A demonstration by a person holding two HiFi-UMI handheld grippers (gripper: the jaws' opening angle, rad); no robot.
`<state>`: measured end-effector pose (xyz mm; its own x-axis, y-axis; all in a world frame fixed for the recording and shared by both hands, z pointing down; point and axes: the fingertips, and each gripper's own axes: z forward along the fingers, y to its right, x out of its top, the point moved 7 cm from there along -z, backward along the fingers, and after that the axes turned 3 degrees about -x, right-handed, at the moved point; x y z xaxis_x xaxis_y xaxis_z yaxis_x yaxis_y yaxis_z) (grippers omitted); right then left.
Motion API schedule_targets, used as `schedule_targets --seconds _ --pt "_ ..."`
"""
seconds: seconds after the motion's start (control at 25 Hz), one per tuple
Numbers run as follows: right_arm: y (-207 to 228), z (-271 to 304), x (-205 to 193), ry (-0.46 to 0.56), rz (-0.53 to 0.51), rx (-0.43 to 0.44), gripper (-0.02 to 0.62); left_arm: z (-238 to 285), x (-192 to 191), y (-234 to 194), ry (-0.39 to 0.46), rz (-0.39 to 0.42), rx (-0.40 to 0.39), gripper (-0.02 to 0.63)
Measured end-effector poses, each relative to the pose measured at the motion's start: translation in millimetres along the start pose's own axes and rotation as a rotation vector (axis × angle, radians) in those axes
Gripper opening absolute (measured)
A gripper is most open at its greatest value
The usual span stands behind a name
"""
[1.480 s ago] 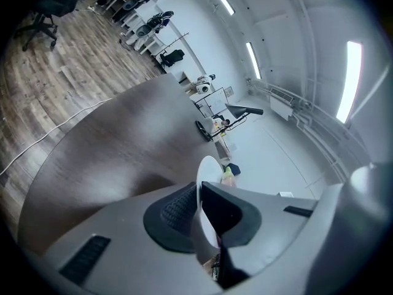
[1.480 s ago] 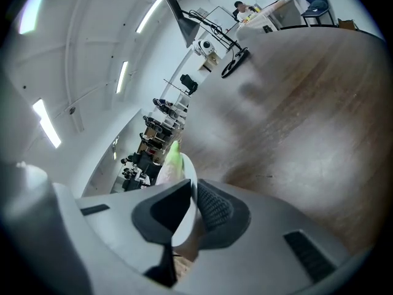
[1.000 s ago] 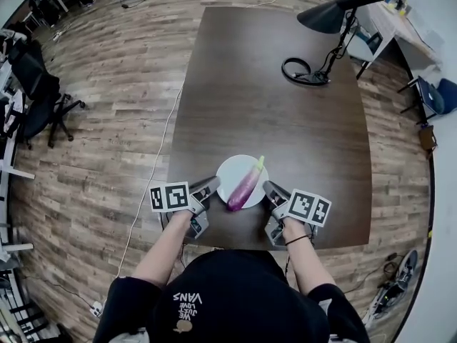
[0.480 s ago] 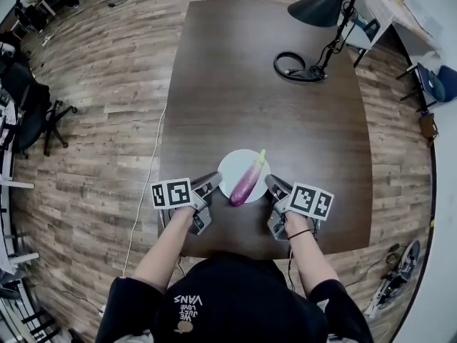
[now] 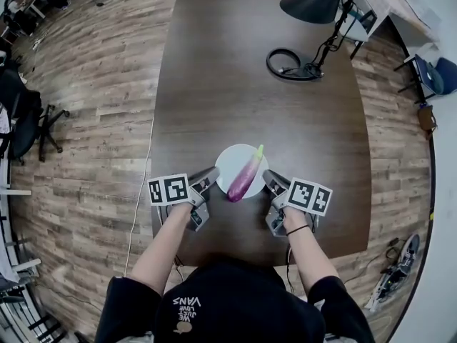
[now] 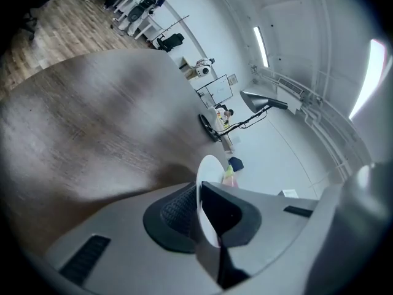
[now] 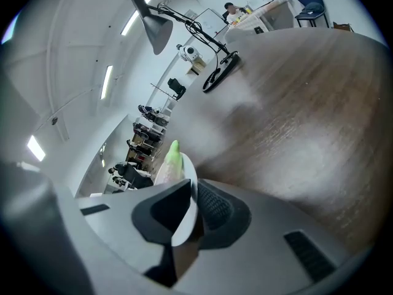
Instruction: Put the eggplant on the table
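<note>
A purple eggplant point(image 5: 244, 179) with a green stem lies on a small white plate point(image 5: 230, 160) over the near end of the dark wooden table point(image 5: 250, 84). My left gripper point(image 5: 213, 178) is shut on the plate's left rim and my right gripper point(image 5: 268, 180) is shut on its right rim. The left gripper view shows the plate point(image 6: 207, 171) edge-on between the pads of the left gripper point(image 6: 199, 211), with the eggplant's stem point(image 6: 228, 174) behind it. The right gripper view shows the plate point(image 7: 186, 217) in the right gripper point(image 7: 193, 211) and the eggplant's green tip point(image 7: 172, 155) above it.
A black desk lamp point(image 5: 314, 4) stands at the table's far right, with a coiled cable point(image 5: 284, 61) at its base. Office chairs point(image 5: 25, 116) stand on the wood floor to the left. A blue chair point(image 5: 443, 73) is at the right.
Both grippers have carried the plate with the eggplant a little farther in over the table and slightly lower. Their hold on the rim is unchanged.
</note>
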<state>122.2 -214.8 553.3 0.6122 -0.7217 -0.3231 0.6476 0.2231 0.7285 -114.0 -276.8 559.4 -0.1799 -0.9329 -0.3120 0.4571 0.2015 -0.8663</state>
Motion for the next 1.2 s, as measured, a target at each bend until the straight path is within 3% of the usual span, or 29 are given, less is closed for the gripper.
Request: schedule_targets --seconds 0.28,1.2 --pt "7.3 13.9 17.5 -0.010 0.005 -0.004 0.041 16.8 11.7 -9.1 0.001 -0.017 0.008 0.026" --pt "28.5 41.2 32.8 -0.060 -0.020 -0.077 0.041 47.9 23.6 -29.2 -0.134 -0.021 0.082 0.026"
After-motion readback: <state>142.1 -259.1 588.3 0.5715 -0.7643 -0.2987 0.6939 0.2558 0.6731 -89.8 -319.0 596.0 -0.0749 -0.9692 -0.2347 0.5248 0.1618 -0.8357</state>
